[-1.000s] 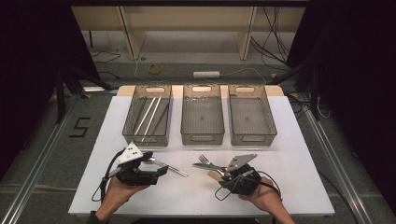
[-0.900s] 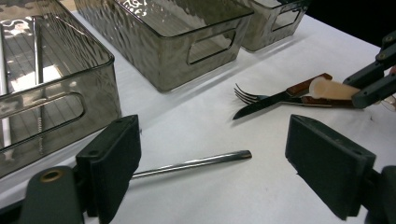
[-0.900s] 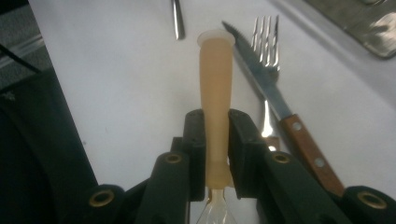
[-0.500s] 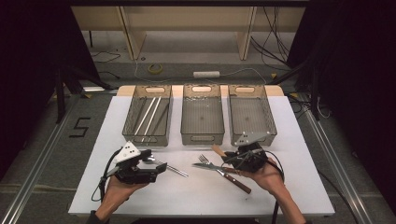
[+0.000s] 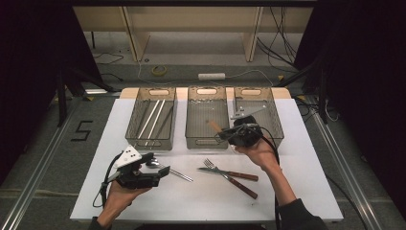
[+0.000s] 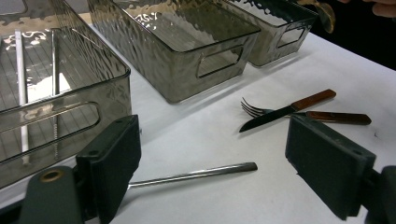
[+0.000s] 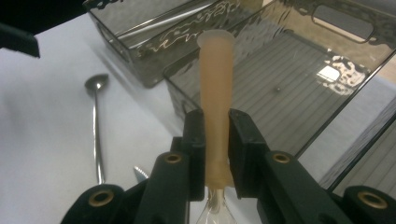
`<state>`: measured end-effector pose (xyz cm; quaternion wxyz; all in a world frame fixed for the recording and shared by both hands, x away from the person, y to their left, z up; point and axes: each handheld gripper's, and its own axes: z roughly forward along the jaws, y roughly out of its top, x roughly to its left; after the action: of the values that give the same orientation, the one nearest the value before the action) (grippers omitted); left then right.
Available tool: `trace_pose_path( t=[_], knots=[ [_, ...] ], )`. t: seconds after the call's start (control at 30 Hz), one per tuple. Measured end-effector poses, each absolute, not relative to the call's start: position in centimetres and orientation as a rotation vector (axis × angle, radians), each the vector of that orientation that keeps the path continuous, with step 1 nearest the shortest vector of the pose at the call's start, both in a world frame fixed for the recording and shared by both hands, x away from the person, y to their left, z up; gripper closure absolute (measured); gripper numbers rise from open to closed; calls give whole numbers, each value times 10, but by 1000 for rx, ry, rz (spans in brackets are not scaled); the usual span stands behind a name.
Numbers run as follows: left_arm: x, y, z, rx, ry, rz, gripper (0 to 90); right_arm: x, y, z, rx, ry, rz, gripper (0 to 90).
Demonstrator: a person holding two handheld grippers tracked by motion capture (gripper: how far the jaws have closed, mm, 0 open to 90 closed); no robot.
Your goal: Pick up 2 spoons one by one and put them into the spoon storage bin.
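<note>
1 wooden-handled utensil [image 7: 215,93] in right gripper [image 7: 216,140]

Lab: black curtains [image 5: 38,57], floor cables [image 5: 143,72]

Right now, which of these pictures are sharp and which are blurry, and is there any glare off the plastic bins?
High view: even light on the white table, dark surround, a little soft. Left gripper view: the knife and fork sharp, its near black pads slightly soft. Right gripper view: the pale handle clear, the spoon blurred, bright glare on the rippled bin wall.
</note>
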<state>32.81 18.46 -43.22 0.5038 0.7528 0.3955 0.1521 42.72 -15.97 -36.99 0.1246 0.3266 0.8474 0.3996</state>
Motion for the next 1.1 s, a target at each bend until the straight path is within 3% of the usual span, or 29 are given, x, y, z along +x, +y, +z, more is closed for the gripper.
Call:
trace_pose_path(
  t=[1.1],
  knots=[
    [329,185,-432,1818,954,364,175,504,-131,-358,1109,2360,1159,783]
  ],
)
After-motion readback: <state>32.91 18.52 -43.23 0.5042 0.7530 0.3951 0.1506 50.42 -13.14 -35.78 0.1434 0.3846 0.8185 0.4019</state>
